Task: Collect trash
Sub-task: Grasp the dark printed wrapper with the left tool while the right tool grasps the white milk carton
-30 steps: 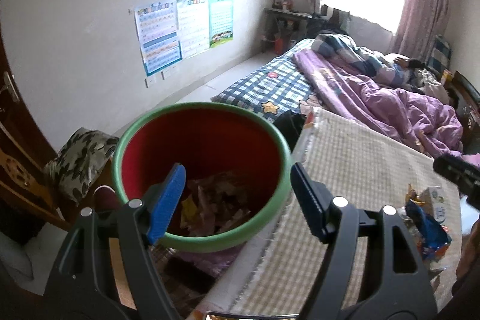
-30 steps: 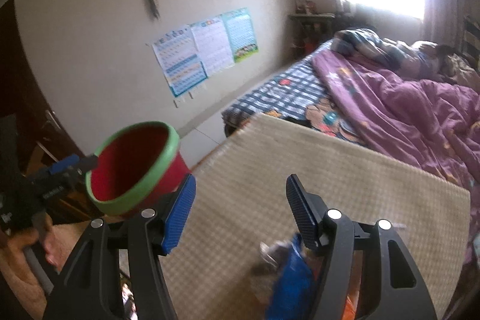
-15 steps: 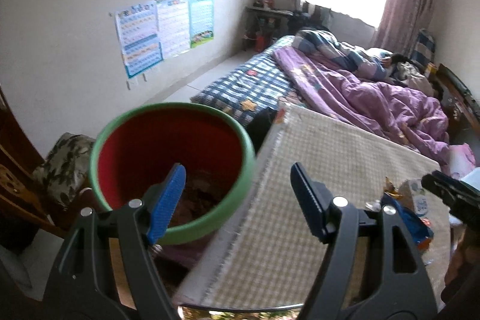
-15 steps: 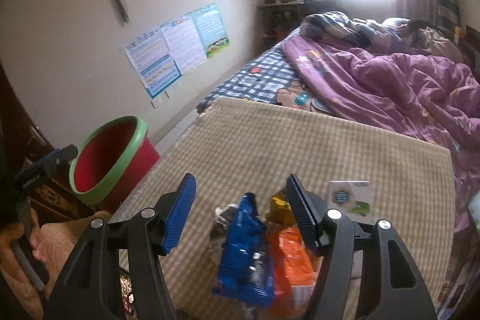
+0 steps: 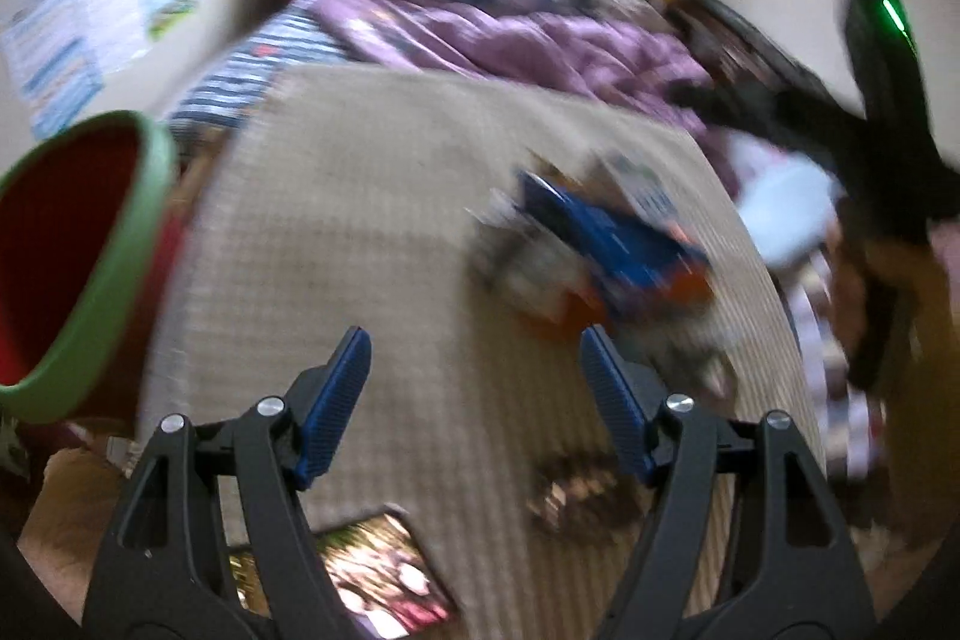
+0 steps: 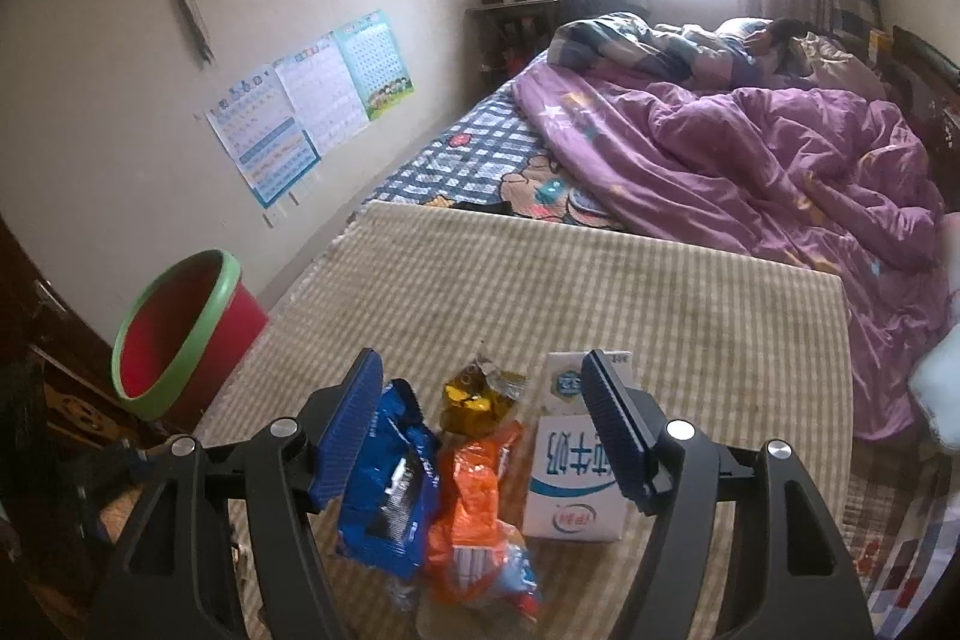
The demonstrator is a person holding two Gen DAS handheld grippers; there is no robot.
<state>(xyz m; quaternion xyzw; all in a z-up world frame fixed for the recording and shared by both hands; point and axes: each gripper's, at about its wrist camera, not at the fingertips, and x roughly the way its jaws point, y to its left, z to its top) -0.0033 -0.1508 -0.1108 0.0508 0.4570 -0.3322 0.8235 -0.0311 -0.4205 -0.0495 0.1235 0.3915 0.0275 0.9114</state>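
Your left gripper (image 5: 474, 394) swung from the red bin (image 6: 186, 334) to blurred wrappers, jaws apart; your right gripper (image 6: 480, 418), just widened and empty, shows sharply a blue wrapper (image 6: 390, 484), orange wrapper (image 6: 474, 514), milk carton (image 6: 570, 478).

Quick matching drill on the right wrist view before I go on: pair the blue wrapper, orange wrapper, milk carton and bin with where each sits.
Things:
1. blue wrapper
2. orange wrapper
3. milk carton
4. bin

Places:
A. off the mat's left edge
B. by the right finger
C. by the left finger
D. middle of the pile

Pairs: 1-C, 2-D, 3-B, 4-A
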